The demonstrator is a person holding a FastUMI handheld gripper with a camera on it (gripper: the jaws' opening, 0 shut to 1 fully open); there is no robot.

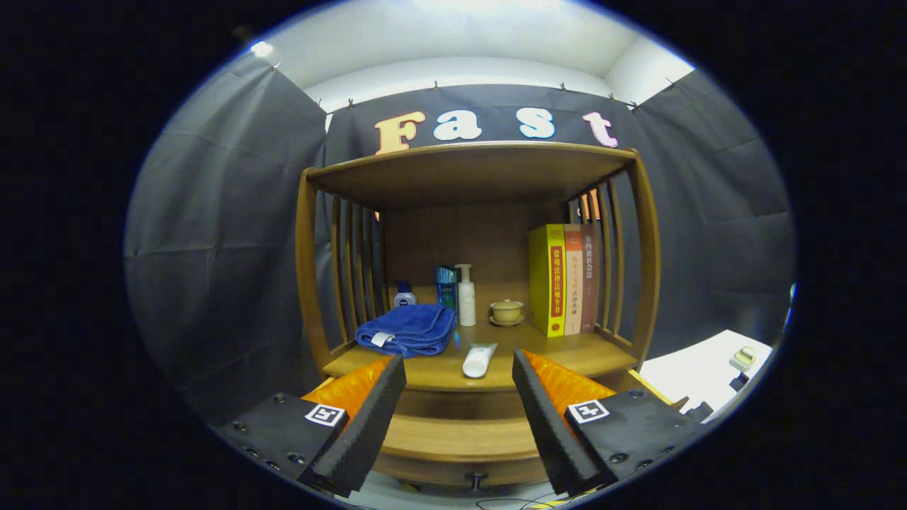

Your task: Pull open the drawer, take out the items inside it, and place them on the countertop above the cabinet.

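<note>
My gripper (459, 368) is open with nothing between its fingers, held in front of a wooden cabinet. Below the fingers the drawer (460, 439) stands pulled out a little, its knob (476, 480) at its front. On the countertop (567, 354) just beyond the fingers lies a white tube (479, 359). A folded blue towel (409, 329) rests on the countertop left of the tube. The inside of the drawer is hidden from me.
Farther back on the countertop stand a small white jar with a blue lid (404, 295), a teal box (446, 286), a white pump bottle (465, 295), a lidded cup on a saucer (506, 312) and upright books (563, 280). A white table (701, 379) sits right of the cabinet.
</note>
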